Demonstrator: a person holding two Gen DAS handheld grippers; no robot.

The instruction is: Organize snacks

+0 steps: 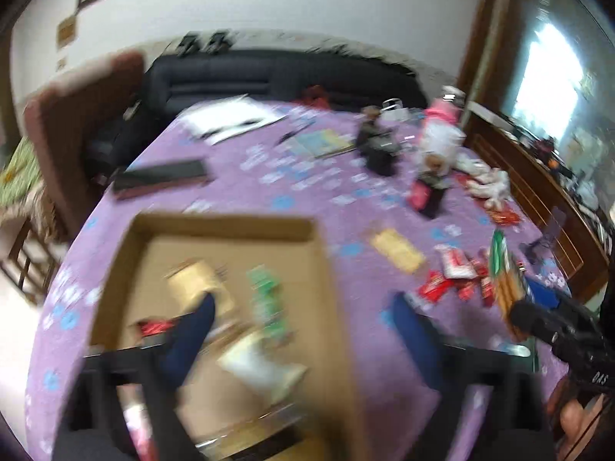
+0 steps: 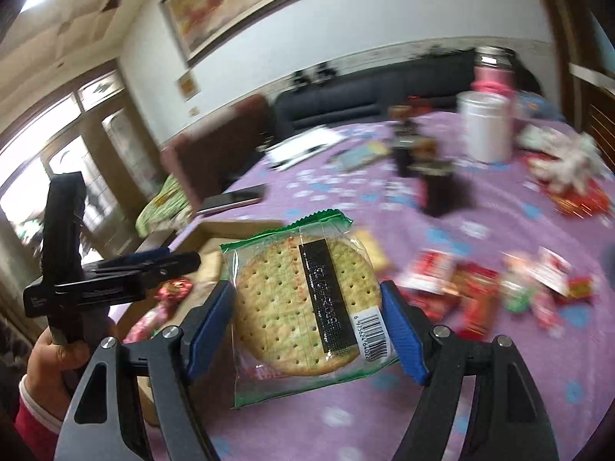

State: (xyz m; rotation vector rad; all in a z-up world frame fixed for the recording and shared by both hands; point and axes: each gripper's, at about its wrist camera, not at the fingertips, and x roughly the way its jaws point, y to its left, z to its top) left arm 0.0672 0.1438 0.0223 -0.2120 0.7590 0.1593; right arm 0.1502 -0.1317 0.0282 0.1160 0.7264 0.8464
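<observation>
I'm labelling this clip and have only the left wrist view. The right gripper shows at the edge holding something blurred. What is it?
Observer: In the right wrist view, the right gripper has a cracker packet: one round cracker in clear wrap with green edges and a barcode.
Operator: Is it gripped, or only between the fingers?
Observer: Gripped. Both blue pads press against its sides.
Operator: Anything of the person visible?
Observer: Yes. A hand with a red cuff holds the handle of the left gripper.
</observation>
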